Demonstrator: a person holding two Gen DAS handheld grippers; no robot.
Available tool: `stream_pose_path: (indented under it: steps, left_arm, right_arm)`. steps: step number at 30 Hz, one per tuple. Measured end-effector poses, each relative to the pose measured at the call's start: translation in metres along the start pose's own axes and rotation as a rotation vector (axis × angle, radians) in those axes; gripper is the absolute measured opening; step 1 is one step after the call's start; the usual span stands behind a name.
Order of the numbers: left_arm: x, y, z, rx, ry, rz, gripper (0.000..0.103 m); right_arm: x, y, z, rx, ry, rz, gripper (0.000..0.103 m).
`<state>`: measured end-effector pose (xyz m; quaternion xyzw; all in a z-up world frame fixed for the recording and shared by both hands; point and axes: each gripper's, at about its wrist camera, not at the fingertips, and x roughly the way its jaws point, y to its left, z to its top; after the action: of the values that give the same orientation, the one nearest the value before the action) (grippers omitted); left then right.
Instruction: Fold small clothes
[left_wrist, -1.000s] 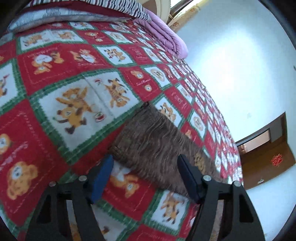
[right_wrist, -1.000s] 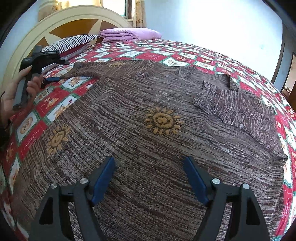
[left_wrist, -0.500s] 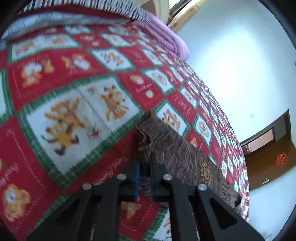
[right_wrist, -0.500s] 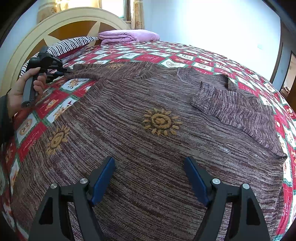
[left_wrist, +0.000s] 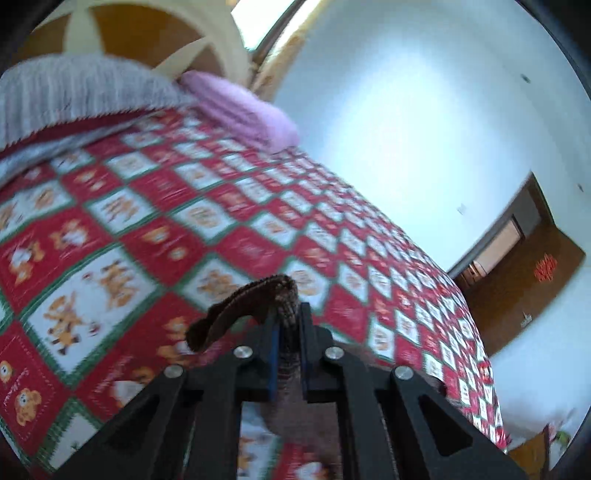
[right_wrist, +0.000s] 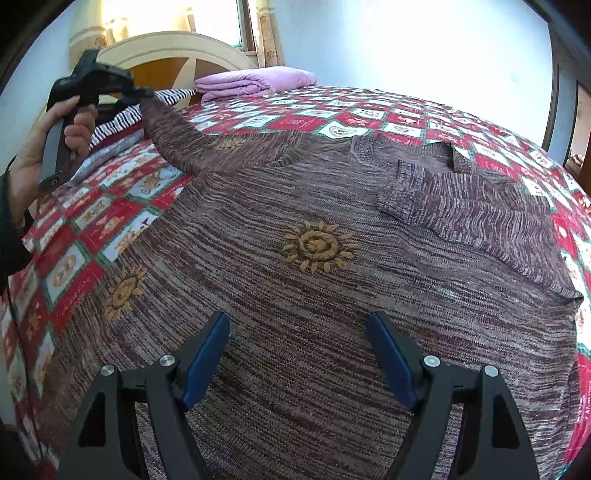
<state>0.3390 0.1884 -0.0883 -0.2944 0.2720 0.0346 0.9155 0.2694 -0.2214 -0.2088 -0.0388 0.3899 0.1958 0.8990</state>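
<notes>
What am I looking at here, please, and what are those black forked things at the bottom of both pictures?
There is no robot here: a person holds a pair of hand-held tongs in each hand, each with a camera looking along its two fingers. One picture comes from the left tongs, the other from the right tongs. A brown knitted sweater with sun motifs lies spread on a bed with a red patchwork quilt. The left tongs are shut on the sweater's sleeve cuff, raised off the quilt; the right-hand view shows the hand holding them. The right tongs stand open above the sweater, holding nothing. A folded pink blanket lies near the headboard.
</notes>
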Motion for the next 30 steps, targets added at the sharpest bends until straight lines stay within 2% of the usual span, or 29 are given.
stream_pose_path:
  steps: [4, 13, 19, 24, 26, 27, 28, 30]
  left_arm:
    - [-0.001, -0.037, -0.005, 0.068, 0.007, -0.043, 0.008]
    - [0.017, -0.109, -0.043, 0.190, 0.101, -0.119, 0.008]
    - [0.039, -0.147, -0.090, 0.244, 0.186, -0.145, 0.008]
    - [0.066, -0.174, -0.134, 0.308, 0.250, -0.136, 0.008]
    - [0.078, -0.184, -0.151, 0.340, 0.284, -0.135, 0.009]
    - [0.086, -0.191, -0.162, 0.370, 0.322, -0.108, 0.012]
    - [0.091, -0.194, -0.169, 0.390, 0.352, -0.080, 0.020]
    - [0.098, -0.199, -0.185, 0.439, 0.453, -0.078, 0.025]
  right_arm:
    - [-0.003, -0.005, -0.001, 0.034, -0.015, 0.030, 0.079]
    - [-0.017, -0.027, -0.004, 0.172, -0.098, 0.098, 0.079]
    - [-0.016, -0.033, -0.004, 0.210, -0.097, 0.119, 0.080]
    - [-0.013, -0.032, -0.004, 0.208, -0.085, 0.120, 0.080]
    - [-0.013, -0.033, -0.004, 0.211, -0.085, 0.124, 0.080]
    - [-0.013, -0.034, -0.004, 0.215, -0.085, 0.129, 0.080]
    - [-0.013, -0.035, -0.004, 0.217, -0.085, 0.133, 0.080]
    - [-0.013, -0.037, -0.004, 0.225, -0.085, 0.147, 0.081]
